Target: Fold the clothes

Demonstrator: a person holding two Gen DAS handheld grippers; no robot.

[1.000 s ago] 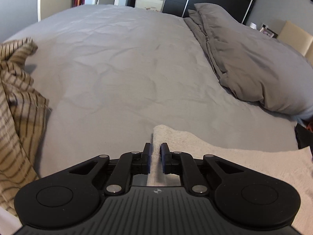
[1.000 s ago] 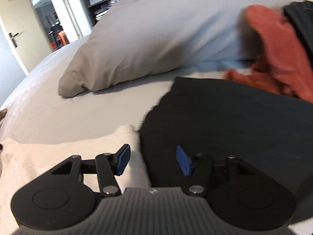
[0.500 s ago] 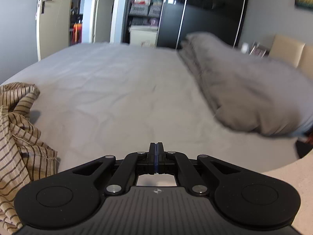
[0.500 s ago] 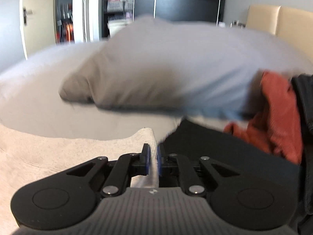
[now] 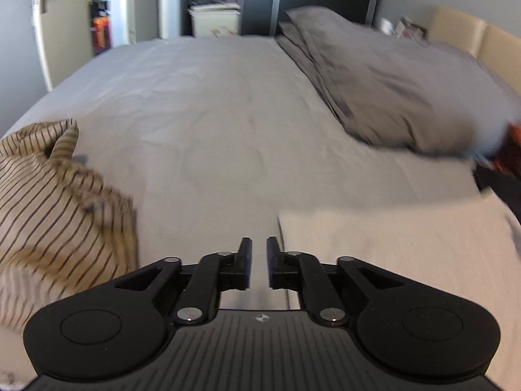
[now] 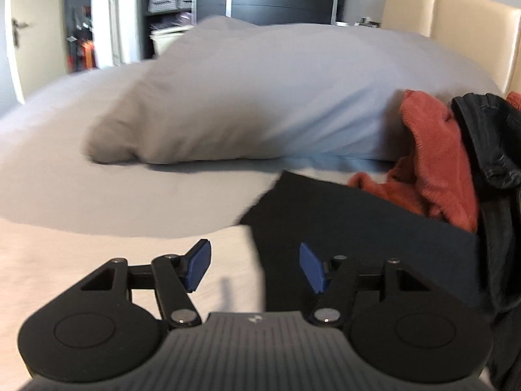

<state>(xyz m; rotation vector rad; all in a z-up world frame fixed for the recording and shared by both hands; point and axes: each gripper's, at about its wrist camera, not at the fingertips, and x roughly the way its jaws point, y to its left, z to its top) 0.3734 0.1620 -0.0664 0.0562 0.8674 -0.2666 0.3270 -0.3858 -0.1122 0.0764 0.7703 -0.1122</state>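
Note:
A cream knit garment (image 5: 390,247) lies flat on the grey bed; its left edge runs just right of my left gripper (image 5: 259,262). That gripper's jaws stand a small gap apart with only bed sheet between them. In the right wrist view the same cream garment (image 6: 123,254) lies under my right gripper (image 6: 254,265), which is wide open and empty over the garment's right edge, where it meets a black garment (image 6: 358,228).
A tan striped shirt (image 5: 52,202) is heaped at the left. A grey pillow (image 5: 384,88) lies at the right; it also shows in the right wrist view (image 6: 260,97). A rust-red garment (image 6: 433,159) and black clothing (image 6: 495,169) are piled far right. The grey bed sheet (image 5: 202,114) stretches ahead.
Both grippers were shut on the cream garment half a second ago. Both have now opened and let it go, and it lies flat on the bed.

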